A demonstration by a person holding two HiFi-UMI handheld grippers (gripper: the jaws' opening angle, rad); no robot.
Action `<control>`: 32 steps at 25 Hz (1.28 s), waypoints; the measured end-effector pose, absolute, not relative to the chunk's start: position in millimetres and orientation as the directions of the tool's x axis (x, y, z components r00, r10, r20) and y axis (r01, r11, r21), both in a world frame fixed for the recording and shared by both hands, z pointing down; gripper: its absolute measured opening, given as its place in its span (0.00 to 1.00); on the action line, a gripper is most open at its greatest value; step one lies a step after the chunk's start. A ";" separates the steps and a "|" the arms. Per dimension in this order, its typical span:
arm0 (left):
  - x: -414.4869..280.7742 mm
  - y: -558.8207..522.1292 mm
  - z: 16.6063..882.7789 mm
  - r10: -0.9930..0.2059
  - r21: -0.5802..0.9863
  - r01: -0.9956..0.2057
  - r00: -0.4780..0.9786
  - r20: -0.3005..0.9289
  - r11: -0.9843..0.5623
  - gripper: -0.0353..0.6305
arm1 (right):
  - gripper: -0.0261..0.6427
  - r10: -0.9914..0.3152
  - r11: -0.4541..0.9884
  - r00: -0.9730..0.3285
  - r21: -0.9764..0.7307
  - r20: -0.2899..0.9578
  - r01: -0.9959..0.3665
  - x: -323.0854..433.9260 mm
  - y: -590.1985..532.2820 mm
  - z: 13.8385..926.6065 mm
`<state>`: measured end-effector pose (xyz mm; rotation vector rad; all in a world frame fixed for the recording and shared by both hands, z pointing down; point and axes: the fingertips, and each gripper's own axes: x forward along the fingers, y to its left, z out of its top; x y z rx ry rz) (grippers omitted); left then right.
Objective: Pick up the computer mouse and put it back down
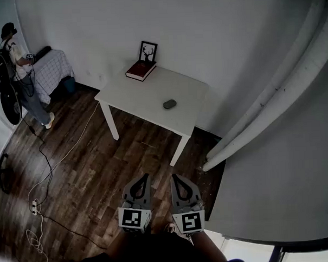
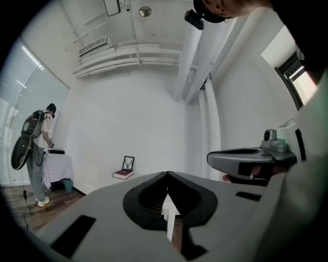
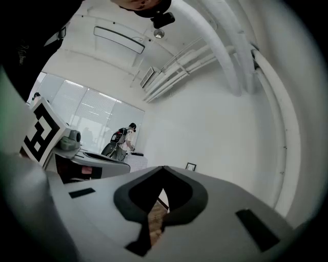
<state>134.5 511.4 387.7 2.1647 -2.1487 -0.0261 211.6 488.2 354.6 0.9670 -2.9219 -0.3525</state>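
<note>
Left gripper [image 1: 142, 181] and right gripper [image 1: 176, 181] side by side, near each other, both pointing level and forward. Both jaw pairs closed tip to tip, nothing between them. Each gripper sits just beside the other's jaws, not touching.

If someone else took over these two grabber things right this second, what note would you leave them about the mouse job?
Left hand-held gripper: shut, empty, held level over the wood floor.
Right hand-held gripper: shut, empty, beside the left.
Computer mouse: on the white table, apart from the red book and framed picture at its far edge.
Done: nothing yet; mouse untouched, both hand-held grippers well short of the table.
Left: step up, open one hand-held gripper, lift the mouse, set it back down.
</note>
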 end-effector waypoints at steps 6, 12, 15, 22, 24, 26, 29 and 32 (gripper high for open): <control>108.0 516.1 387.6 -0.999 0.077 -0.997 0.004 0.043 -0.001 0.06 | 0.07 -0.582 0.791 -0.812 0.210 -0.032 -0.575 184.2 492.9 357.3; 80.4 522.7 392.5 -0.998 0.070 -0.997 0.014 0.063 -0.010 0.06 | 0.07 -0.582 0.795 -0.812 0.184 -0.037 -0.578 149.6 497.7 358.2; 64.5 528.3 392.1 -0.997 0.064 -0.998 0.027 0.069 -0.023 0.06 | 0.07 -0.590 0.792 -0.807 0.171 -0.032 -0.586 130.1 499.9 357.9; 26.9 527.6 410.5 -0.991 0.069 -0.997 0.051 0.127 -0.042 0.06 | 0.07 -0.627 0.767 -0.779 0.158 -0.021 -0.622 102.4 486.2 365.2; 21.9 519.1 414.9 -0.990 0.073 -0.996 0.057 0.132 -0.048 0.06 | 0.07 -0.640 0.757 -0.769 0.164 -0.015 -0.633 100.7 474.3 368.4; 18.5 510.1 412.6 -0.990 0.076 -0.996 0.064 0.128 -0.055 0.06 | 0.07 -0.647 0.749 -0.762 0.174 -0.009 -0.639 98.8 461.9 370.9; 7.6 491.2 416.8 -0.987 0.069 -0.996 0.067 0.143 -0.058 0.06 | 0.07 -0.657 0.743 -0.754 0.170 -0.002 -0.648 91.2 435.3 374.7; -11.9 460.4 420.9 -0.988 0.069 -0.996 0.066 0.143 -0.056 0.06 | 0.07 -0.654 0.750 -0.756 0.144 0.015 -0.646 75.8 397.5 385.4</control>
